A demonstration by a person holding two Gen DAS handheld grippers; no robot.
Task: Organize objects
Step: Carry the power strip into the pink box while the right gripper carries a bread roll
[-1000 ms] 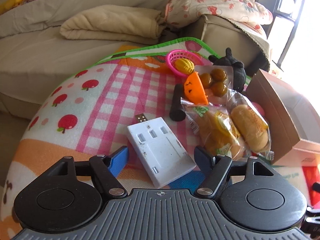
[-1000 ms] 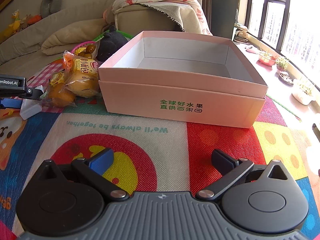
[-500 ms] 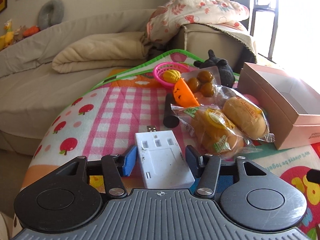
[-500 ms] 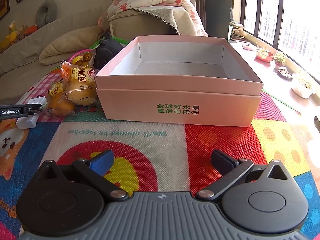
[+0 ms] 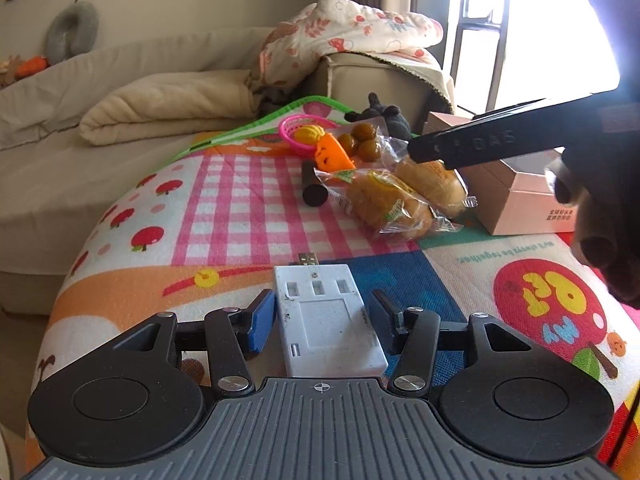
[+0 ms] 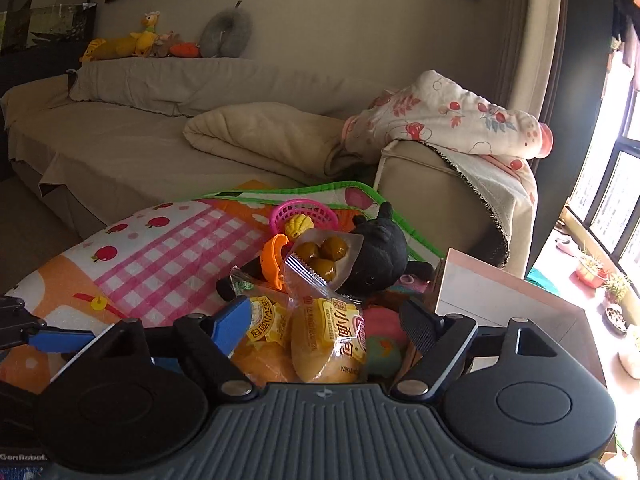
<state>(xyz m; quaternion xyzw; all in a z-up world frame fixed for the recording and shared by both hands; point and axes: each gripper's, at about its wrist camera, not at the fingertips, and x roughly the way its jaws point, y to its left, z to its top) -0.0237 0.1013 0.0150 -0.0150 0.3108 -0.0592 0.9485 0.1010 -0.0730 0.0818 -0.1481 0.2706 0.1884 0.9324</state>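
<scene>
left wrist view: left gripper low over the colourful play mat, jaws drawn in around the white usb hub, blue pad on one flank and black pad on the other, both right at its sides though actual pressing cannot be told; hub lying flat on the mat with its plug end pointing away toward the wrapped buns. beyond the hub, two wrapped buns side by side, a black cylinder just left of them, an orange toy, a bag of brown balls, a pink basket holding a yellow toy, and a black plush farther back. pink box right of the buns. right gripper reaching in from the right, above the buns, with a dark gloved hand behind it. right wrist view: right gripper hanging over the buns, jaws released and just narrowing, spread to either side of the two packets without touching them. behind the buns, the bag of brown balls, orange toy, black plush and pink basket. pink box right of the buns, open side up. left gripper's blue finger at the far left edge. beige sofa behind all.
</scene>
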